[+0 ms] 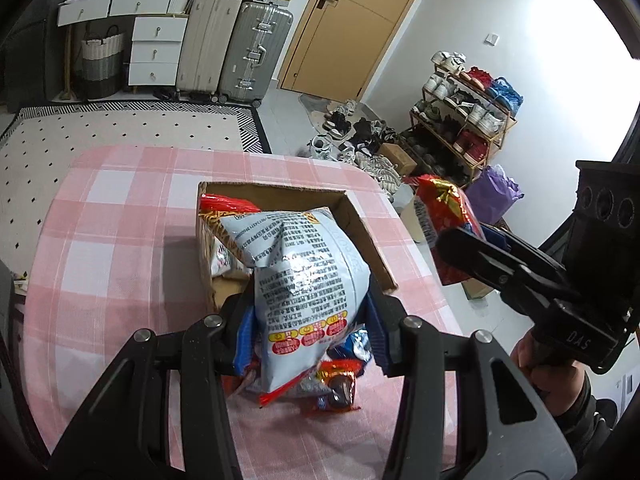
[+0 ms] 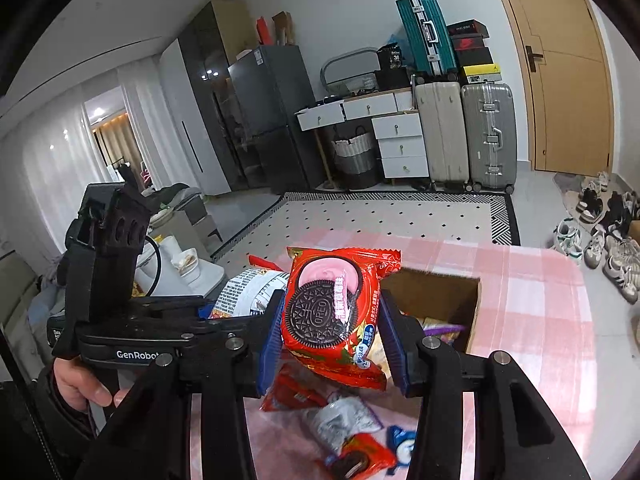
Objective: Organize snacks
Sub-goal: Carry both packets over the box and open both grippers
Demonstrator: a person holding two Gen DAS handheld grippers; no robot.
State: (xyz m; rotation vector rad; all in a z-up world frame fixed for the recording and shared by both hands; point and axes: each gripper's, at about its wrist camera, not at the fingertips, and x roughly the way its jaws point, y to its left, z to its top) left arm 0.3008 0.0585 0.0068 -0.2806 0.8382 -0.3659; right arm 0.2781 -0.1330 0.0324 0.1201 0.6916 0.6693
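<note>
My left gripper (image 1: 308, 320) is shut on a large pale blue snack bag (image 1: 304, 272) and holds it over the near end of an open cardboard box (image 1: 360, 220) on the pink checked tablecloth (image 1: 120, 240). My right gripper (image 2: 332, 332) is shut on a red Oreo pack (image 2: 332, 312) and holds it above the table, just left of the box (image 2: 448, 292). The right gripper with its red pack (image 1: 444, 216) also shows in the left wrist view, to the right of the box. Several small snack packs (image 2: 352, 432) lie loose on the cloth below the grippers.
The box holds other snack bags (image 1: 224, 204). Beyond the table are a patterned rug (image 1: 120, 132), suitcases (image 1: 236, 48), white drawers (image 1: 154, 48), a shoe rack (image 1: 464, 120) and shoes on the floor. The table's far edge lies just past the box.
</note>
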